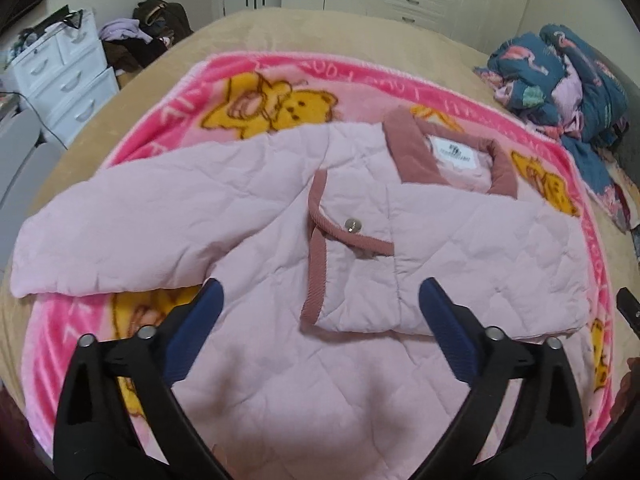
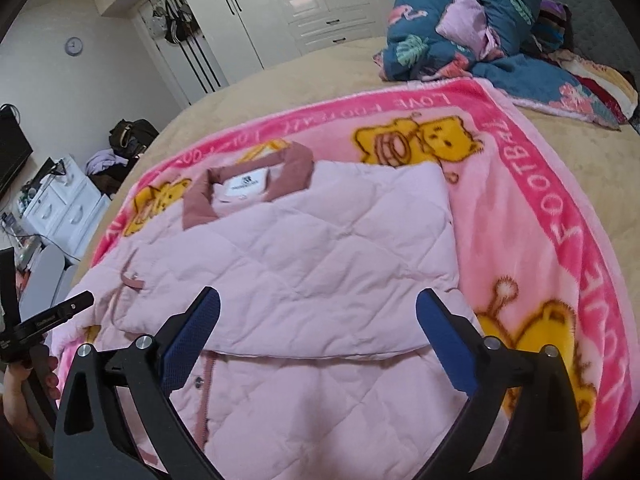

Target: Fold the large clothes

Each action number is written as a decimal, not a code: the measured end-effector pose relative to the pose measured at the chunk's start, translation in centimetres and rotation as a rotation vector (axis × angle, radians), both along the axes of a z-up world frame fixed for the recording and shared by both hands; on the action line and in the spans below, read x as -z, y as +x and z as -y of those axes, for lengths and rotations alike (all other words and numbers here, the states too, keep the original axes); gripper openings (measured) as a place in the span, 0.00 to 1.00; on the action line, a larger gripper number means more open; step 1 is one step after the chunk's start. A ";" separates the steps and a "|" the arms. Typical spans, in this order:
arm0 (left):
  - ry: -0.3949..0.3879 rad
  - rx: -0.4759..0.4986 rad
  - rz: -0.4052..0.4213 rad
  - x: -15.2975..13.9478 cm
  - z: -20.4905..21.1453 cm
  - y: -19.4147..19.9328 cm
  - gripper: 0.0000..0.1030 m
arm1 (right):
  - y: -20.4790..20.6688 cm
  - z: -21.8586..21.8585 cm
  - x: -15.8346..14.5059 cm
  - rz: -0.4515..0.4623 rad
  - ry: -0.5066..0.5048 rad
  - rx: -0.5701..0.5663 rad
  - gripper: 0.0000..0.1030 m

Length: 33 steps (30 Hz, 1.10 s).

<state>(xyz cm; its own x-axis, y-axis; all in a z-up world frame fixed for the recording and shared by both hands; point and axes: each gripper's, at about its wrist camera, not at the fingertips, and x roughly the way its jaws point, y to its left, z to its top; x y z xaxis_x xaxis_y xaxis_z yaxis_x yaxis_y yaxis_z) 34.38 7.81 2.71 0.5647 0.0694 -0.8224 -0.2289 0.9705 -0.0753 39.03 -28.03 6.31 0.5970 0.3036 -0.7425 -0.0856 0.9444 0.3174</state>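
We see a pale pink quilted jacket (image 1: 256, 216) lying front-up on a bright pink blanket (image 1: 256, 92) printed with yellow bears, and the blanket is spread over a tan bed (image 1: 320, 28). The jacket's dusty-rose collar (image 1: 416, 156) points away from us, with a white label (image 1: 452, 152) showing inside the neck. One sleeve is already folded across the chest, its rose-trimmed cuff (image 1: 316, 248) lying near a small metal snap (image 1: 352, 224); the other sleeve (image 1: 104, 236) stretches out flat to the left side of the left wrist view. Our left gripper (image 1: 320, 320) hovers above the lower body of the jacket with its blue-padded fingers (image 1: 196, 320) spread wide, grasping nothing. Our right gripper (image 2: 318, 320) hangs over the same garment (image 2: 304, 264) from the other side, its fingers (image 2: 444, 340) likewise released and apart, with no fabric between them. In the right wrist view the folded part shows as a smooth quilted panel lying on top of the body, its lower edge running between the two blue pads. A crumpled teal floral quilt (image 2: 472, 28) sits heaped at the far corner of the bed, well apart from the jacket. White wardrobes (image 2: 280, 8) line the far wall, and a white drawer unit (image 1: 64, 76) stands beside the bed
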 end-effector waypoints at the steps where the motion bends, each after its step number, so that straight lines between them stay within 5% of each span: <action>1: -0.007 0.002 0.010 -0.5 0.0 -0.3 0.91 | -0.2 -0.2 -0.4 0.006 -0.005 -0.004 0.95; 11: -0.046 -0.045 0.041 -2.2 -3.2 -2.6 0.91 | -2.5 -3.5 -3.4 0.070 -0.003 -0.042 0.96; 18: -0.004 -0.084 0.077 -3.2 -6.7 -4.4 0.91 | -3.3 -6.6 -4.6 0.092 0.006 -0.043 0.96; 33: 0.064 -0.234 0.116 -1.1 -15.1 -7.5 0.91 | -3.8 -17.0 -6.1 0.168 -0.059 -0.154 0.96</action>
<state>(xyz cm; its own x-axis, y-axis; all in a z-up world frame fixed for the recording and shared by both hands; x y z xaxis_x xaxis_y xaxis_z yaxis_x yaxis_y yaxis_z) 26.87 22.92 3.76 0.6172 0.2592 -0.7429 -0.4413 0.8957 -0.0542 35.27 -11.05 12.44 0.6636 0.3601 -0.6557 -0.2775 0.9325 0.2312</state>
